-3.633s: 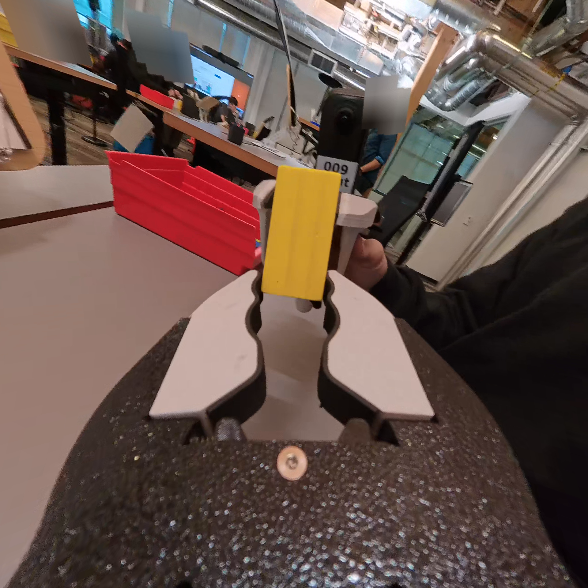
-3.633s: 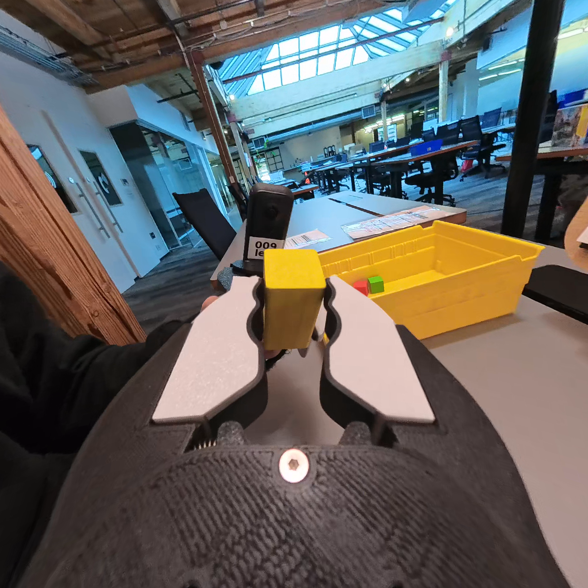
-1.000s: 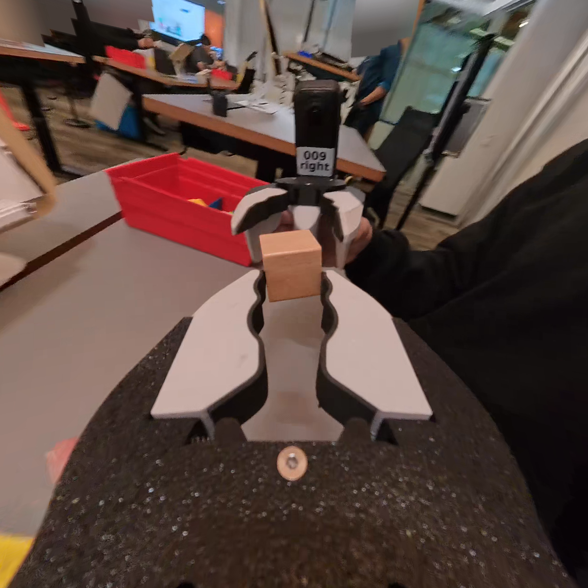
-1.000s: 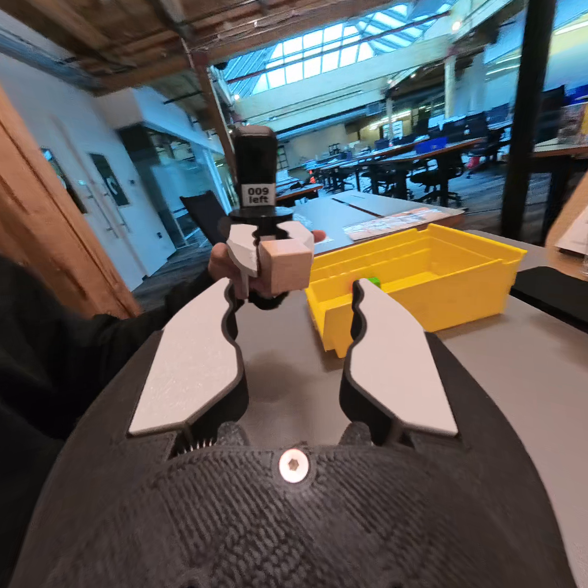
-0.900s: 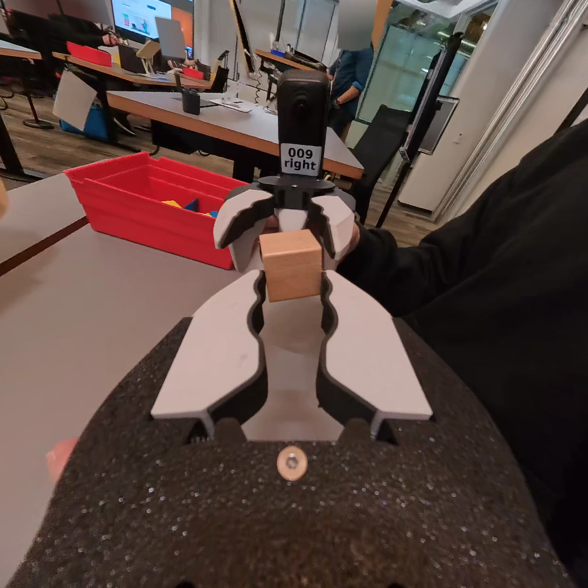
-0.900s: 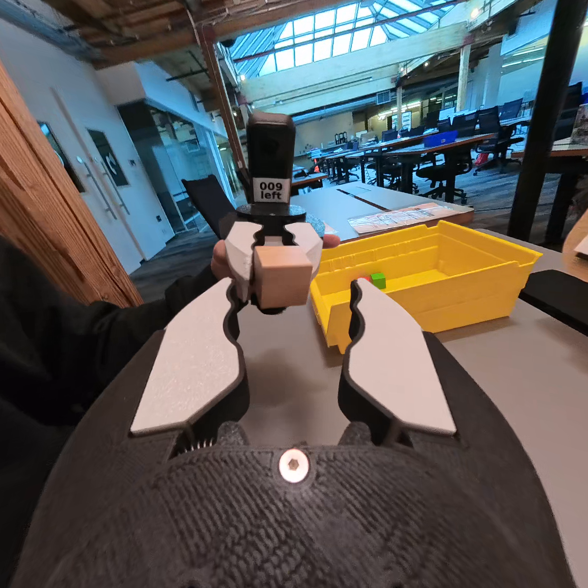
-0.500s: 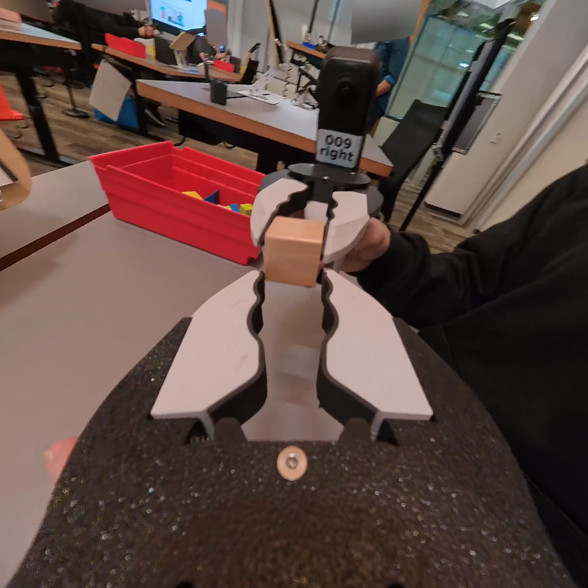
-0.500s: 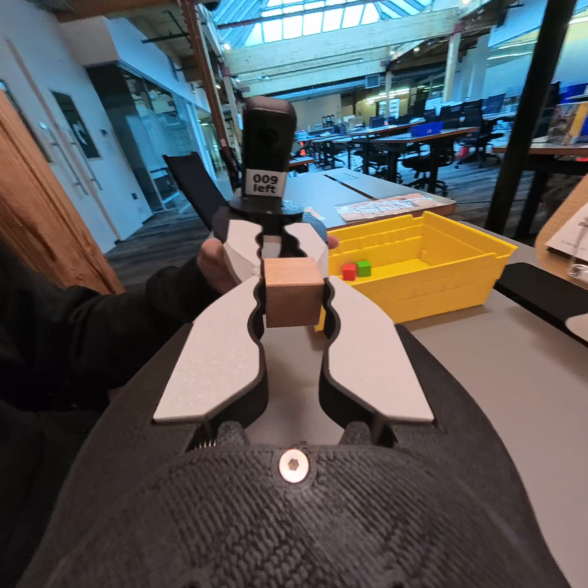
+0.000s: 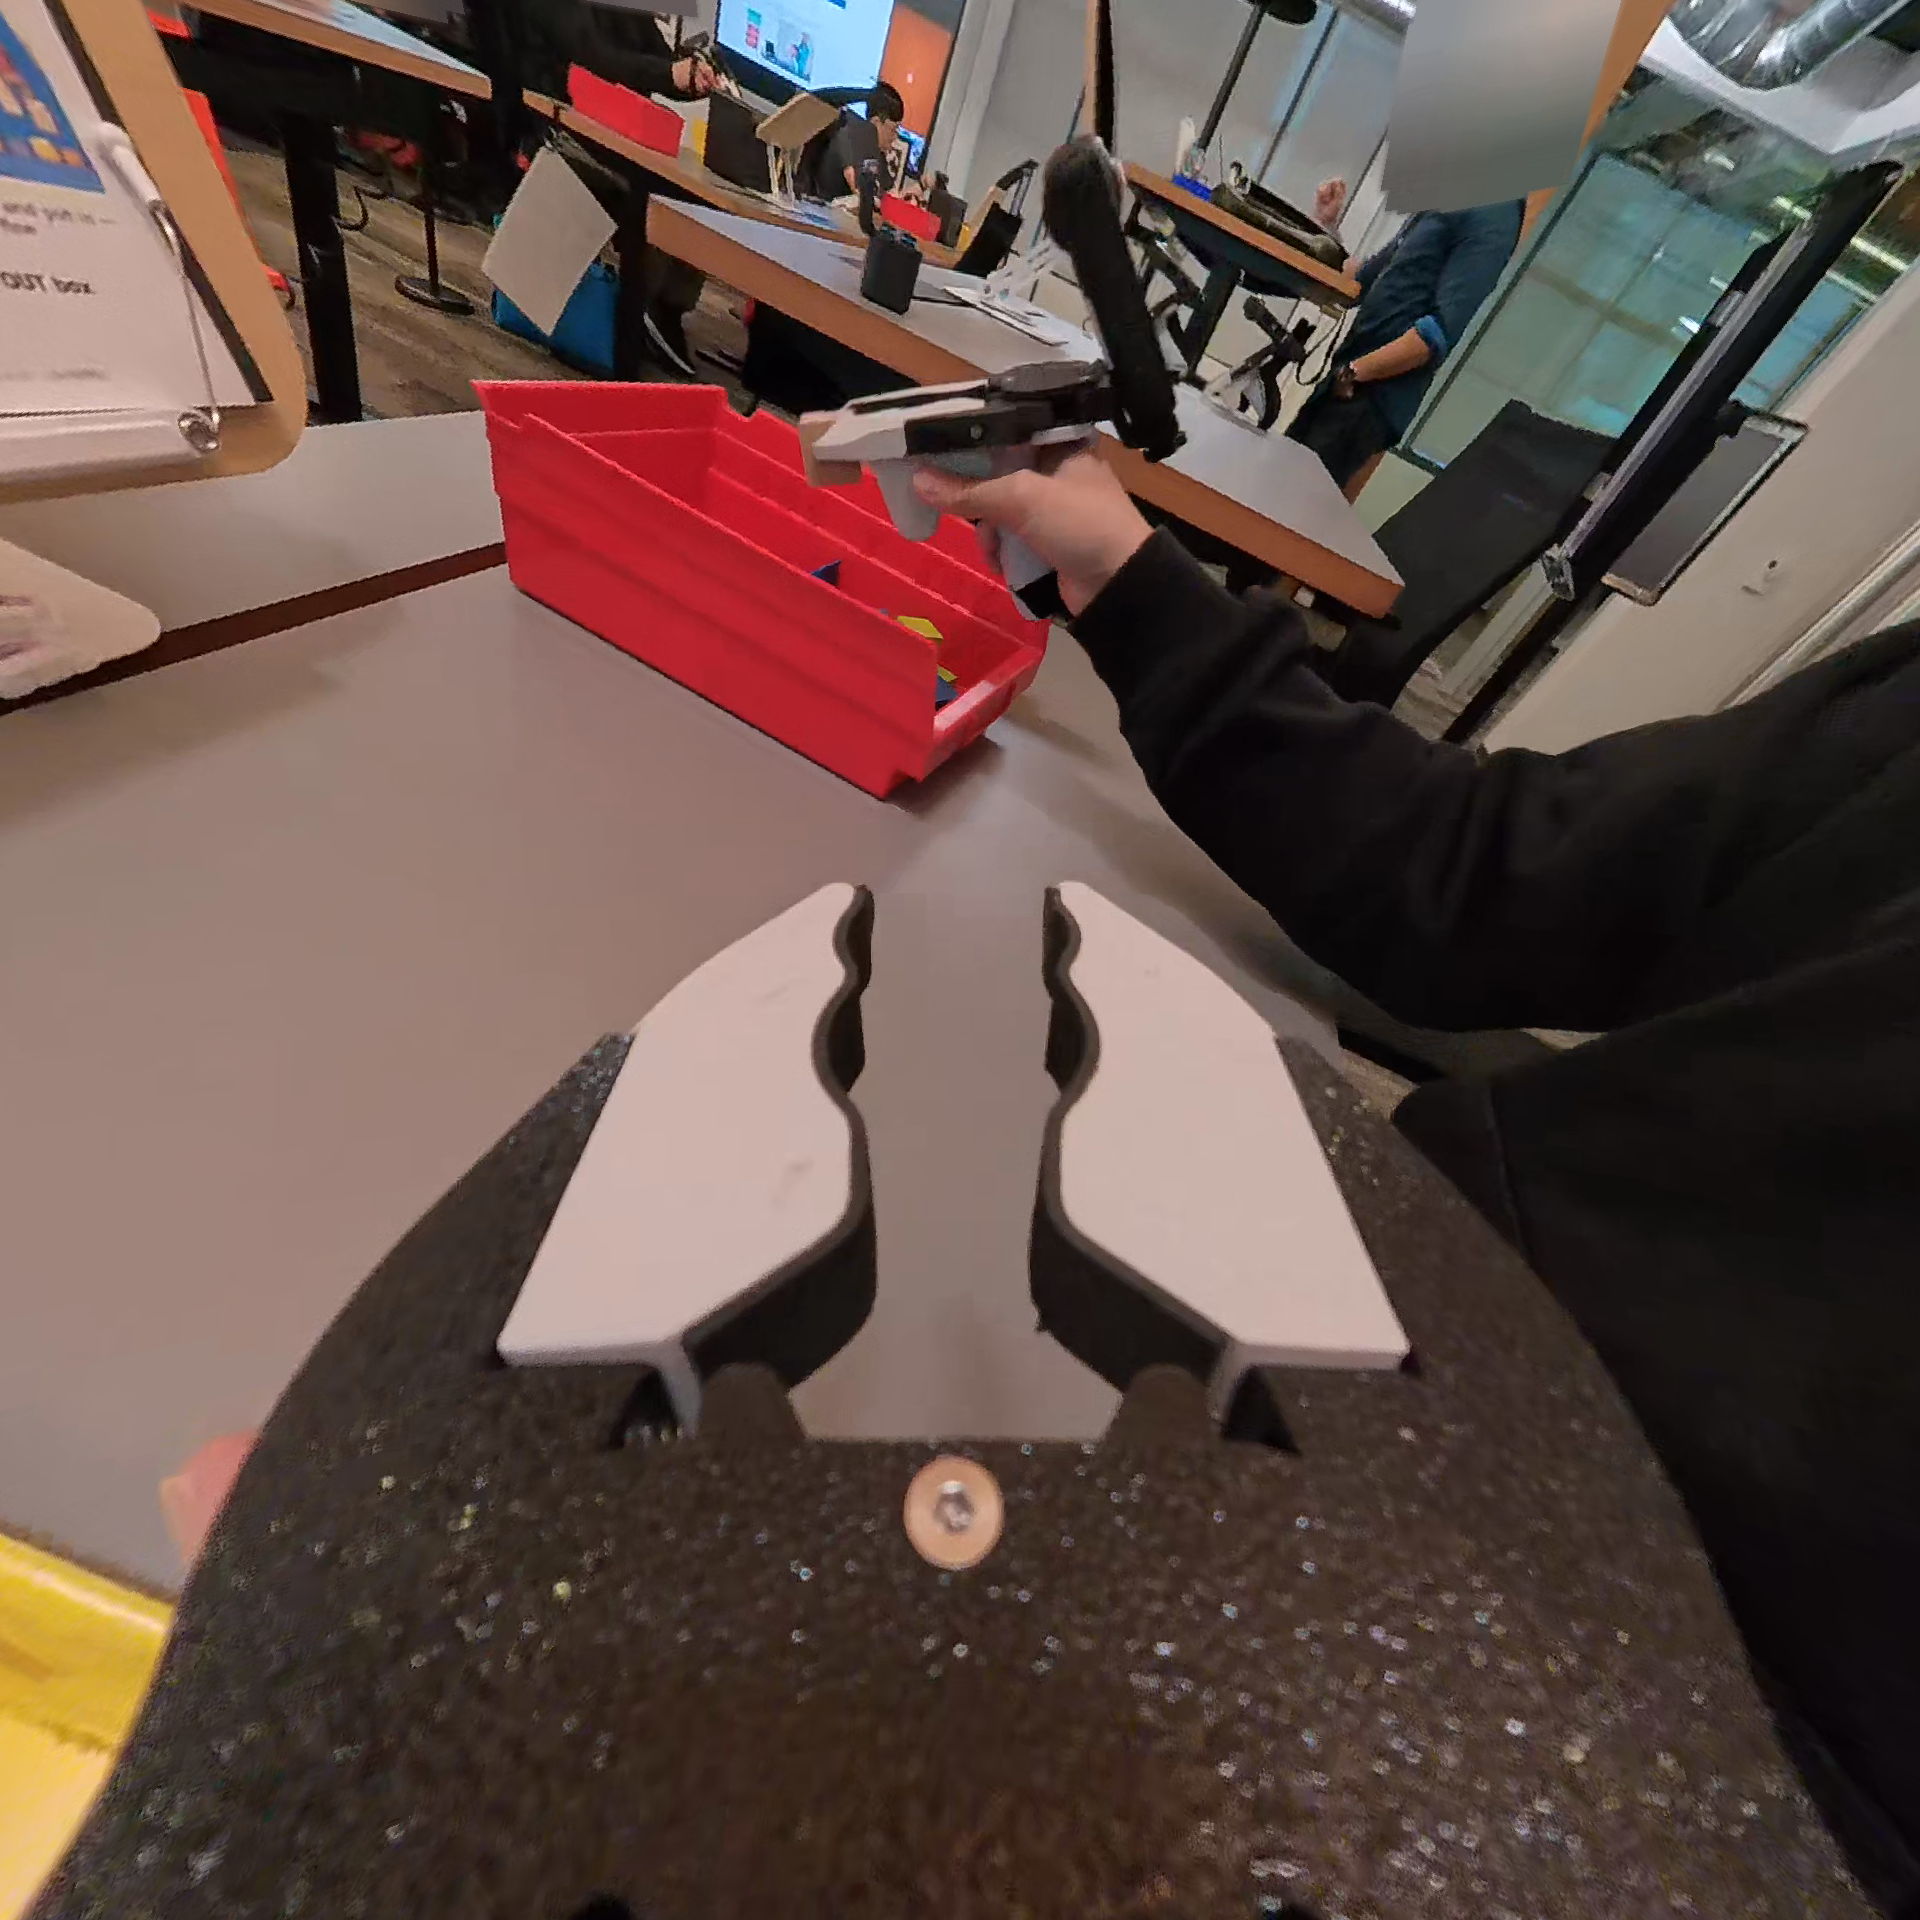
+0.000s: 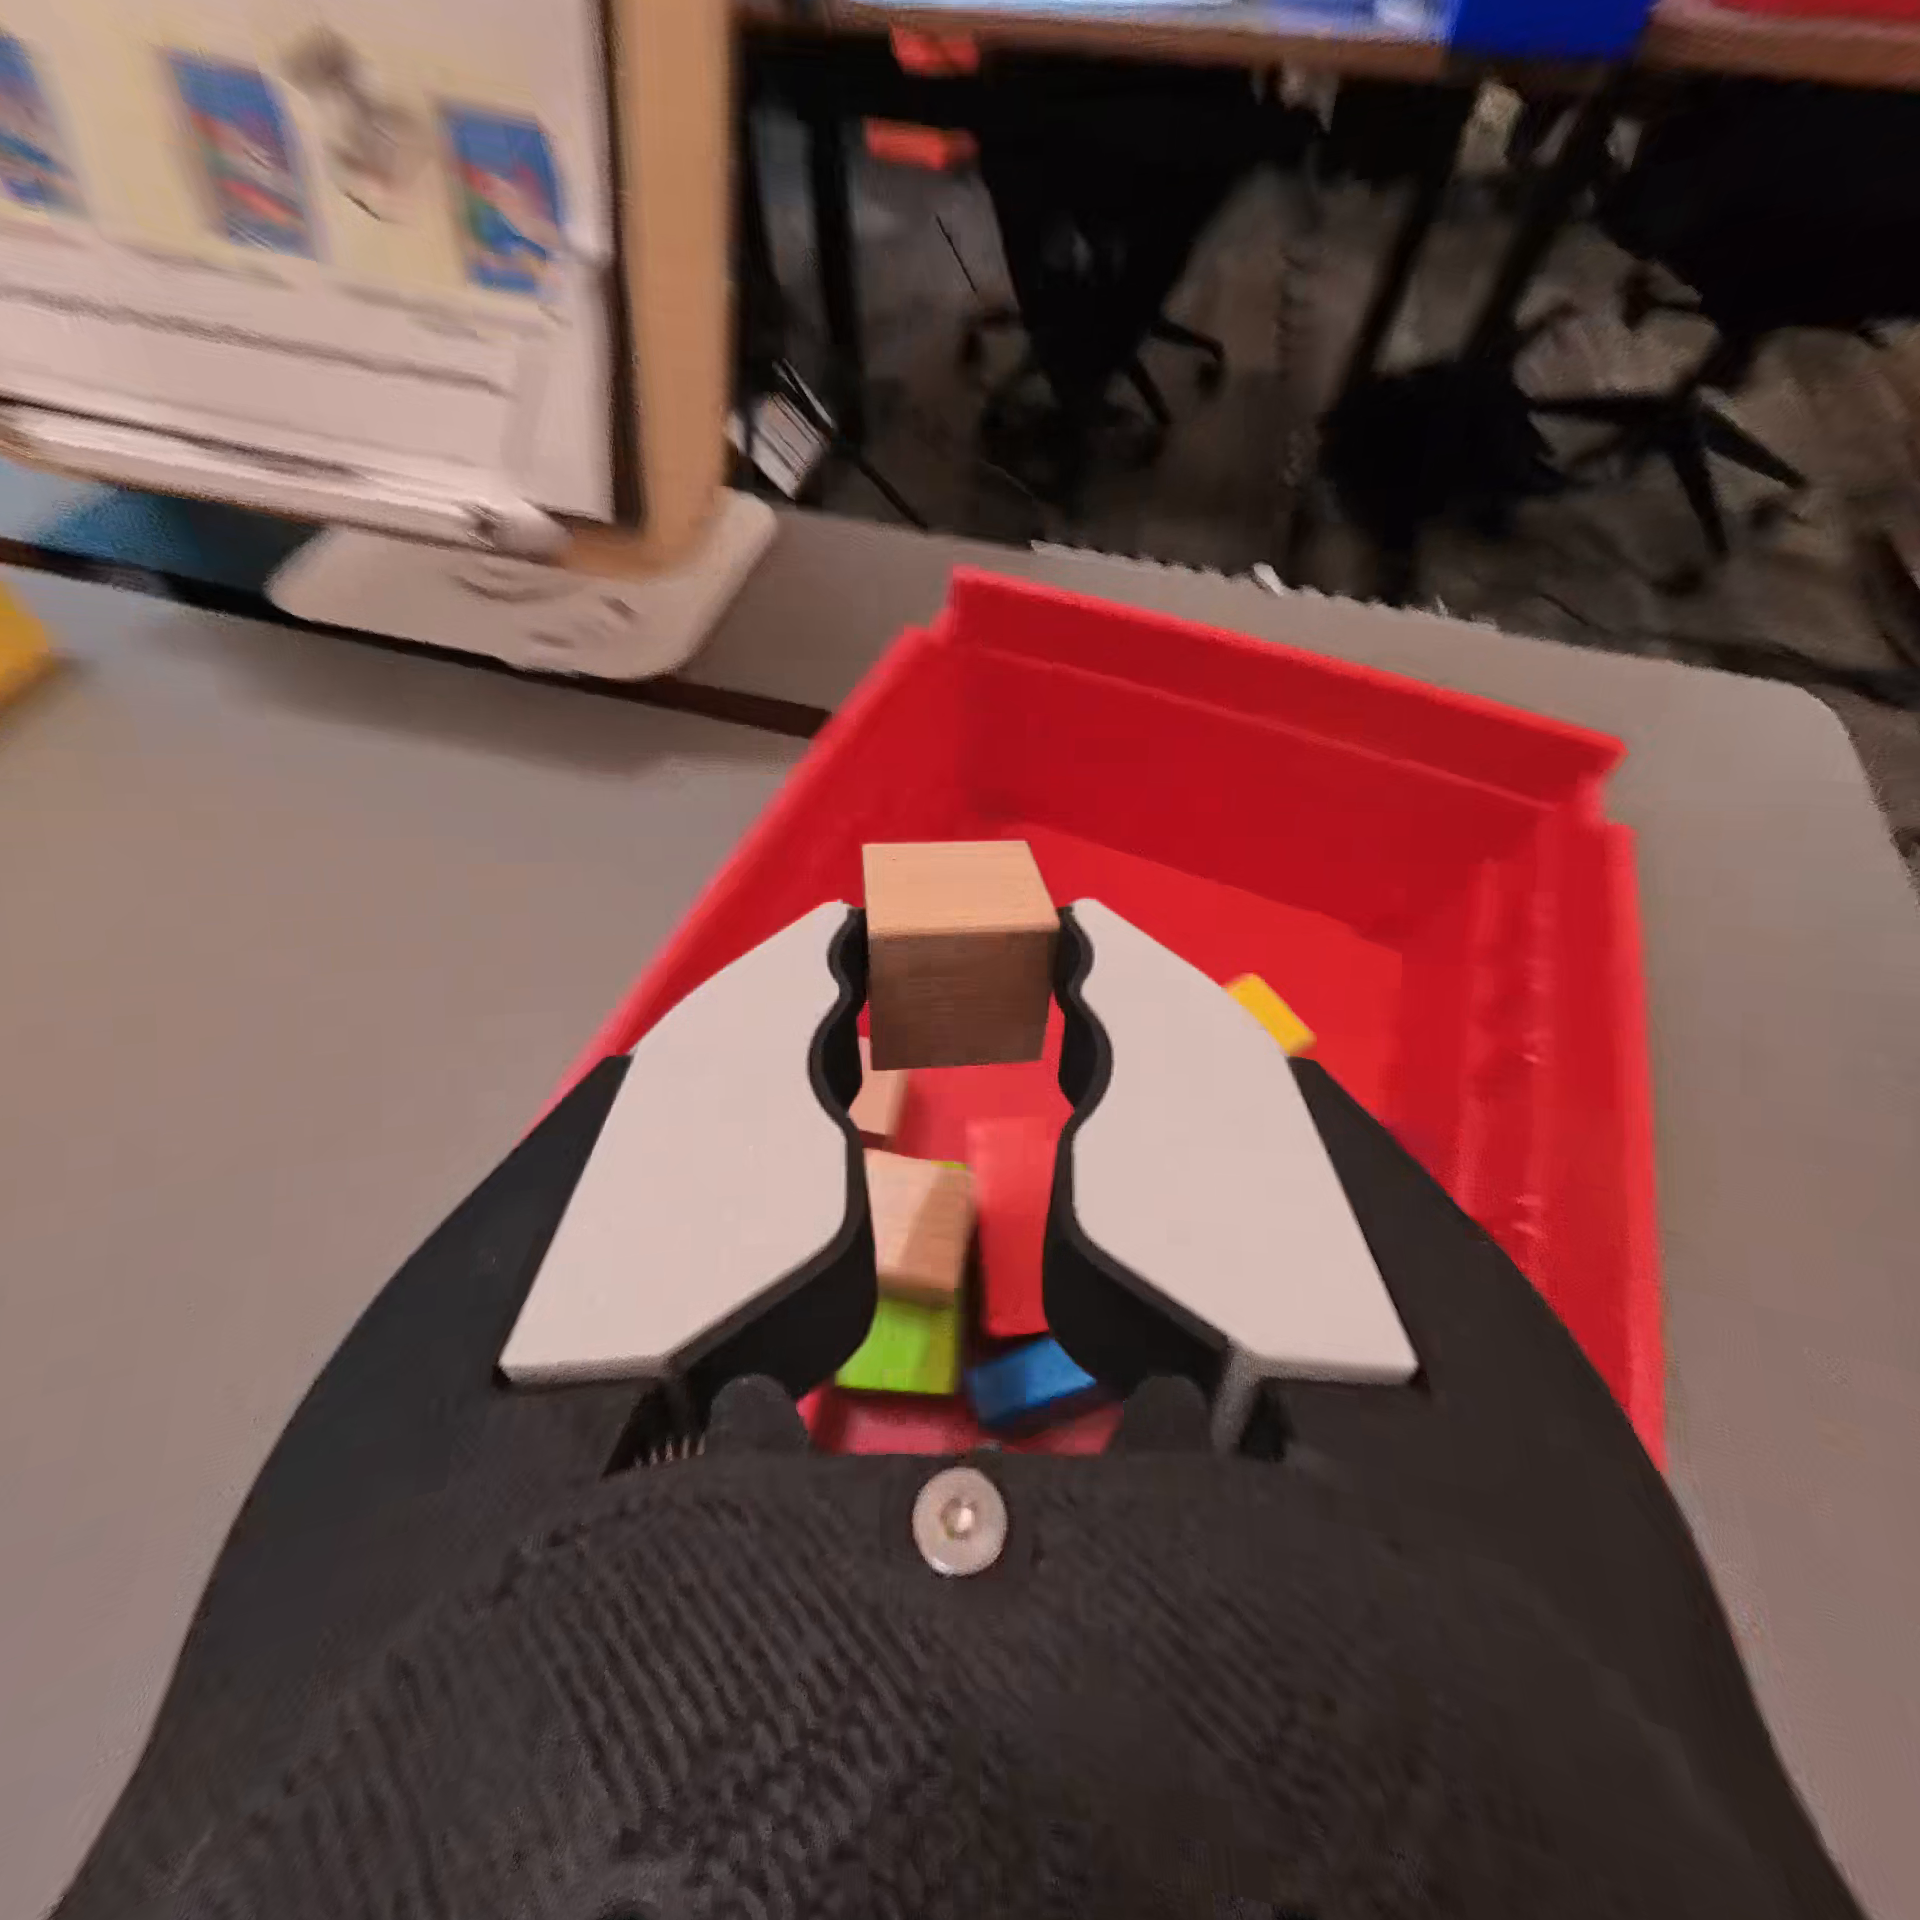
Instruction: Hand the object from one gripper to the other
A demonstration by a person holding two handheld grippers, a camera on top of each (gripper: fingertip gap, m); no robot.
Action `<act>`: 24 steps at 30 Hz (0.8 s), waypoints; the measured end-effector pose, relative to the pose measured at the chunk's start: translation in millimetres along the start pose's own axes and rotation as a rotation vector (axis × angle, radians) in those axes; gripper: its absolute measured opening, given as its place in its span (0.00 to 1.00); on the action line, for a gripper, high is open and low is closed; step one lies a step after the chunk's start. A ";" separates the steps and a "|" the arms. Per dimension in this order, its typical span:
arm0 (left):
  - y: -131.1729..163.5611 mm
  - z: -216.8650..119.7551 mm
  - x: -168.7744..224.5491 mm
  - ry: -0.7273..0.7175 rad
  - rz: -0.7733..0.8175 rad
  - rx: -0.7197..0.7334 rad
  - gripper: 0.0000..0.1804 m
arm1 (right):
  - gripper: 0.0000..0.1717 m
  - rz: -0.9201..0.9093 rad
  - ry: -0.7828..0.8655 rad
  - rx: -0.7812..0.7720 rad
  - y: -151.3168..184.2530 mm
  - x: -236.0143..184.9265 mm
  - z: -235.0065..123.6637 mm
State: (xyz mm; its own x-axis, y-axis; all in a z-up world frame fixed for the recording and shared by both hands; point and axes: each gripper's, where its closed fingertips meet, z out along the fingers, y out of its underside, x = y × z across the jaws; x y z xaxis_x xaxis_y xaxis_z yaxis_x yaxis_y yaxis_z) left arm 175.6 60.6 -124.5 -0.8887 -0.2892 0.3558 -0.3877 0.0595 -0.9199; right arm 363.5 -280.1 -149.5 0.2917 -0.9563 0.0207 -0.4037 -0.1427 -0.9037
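My right gripper (image 10: 956,914) is shut on a plain wooden cube (image 10: 954,956) and holds it above the red bin (image 10: 1507,935). In the left wrist view the right gripper (image 9: 831,452) shows from the side over the red bin (image 9: 686,582), with the cube's edge (image 9: 816,465) at its tips. My left gripper (image 9: 956,904) is open and empty above the grey table (image 9: 364,883), well apart from the right one.
Several coloured blocks lie in the red bin: wooden (image 10: 920,1226), red (image 10: 1013,1226), green (image 10: 904,1345), blue (image 10: 1029,1371), yellow (image 10: 1268,1013). A paper stand (image 9: 114,260) is at the far left. A yellow bin corner (image 9: 52,1683) shows at lower left. A black sleeve (image 9: 1507,862) is at right. About 40 cm separates my left fingertips from my right.
The right gripper closed on the wooden cube held by the left gripper, the left let it go, and the right swung away with the cube to above the red bin.
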 end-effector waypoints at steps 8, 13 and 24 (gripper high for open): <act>0.9 -20.2 -9.6 -0.073 -0.059 0.040 0.17 | 0.20 -0.044 0.066 -0.178 32.4 35.5 45.8; 5.9 -42.0 -15.5 -0.131 -0.085 0.039 0.17 | 0.21 -0.113 0.058 -0.219 42.4 26.1 51.1; -5.2 -160.9 -99.1 -0.703 -0.323 0.096 0.25 | 0.39 -0.054 0.002 0.056 -1.3 -22.9 -21.5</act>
State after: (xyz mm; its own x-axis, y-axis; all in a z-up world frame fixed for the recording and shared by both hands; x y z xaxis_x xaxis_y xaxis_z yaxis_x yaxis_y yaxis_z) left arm 226.2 242.7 -128.5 -0.3585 -0.8180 0.4498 -0.5498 -0.2044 -0.8099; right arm 338.7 -263.5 -139.6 0.3100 -0.9481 0.0709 -0.3385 -0.1797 -0.9236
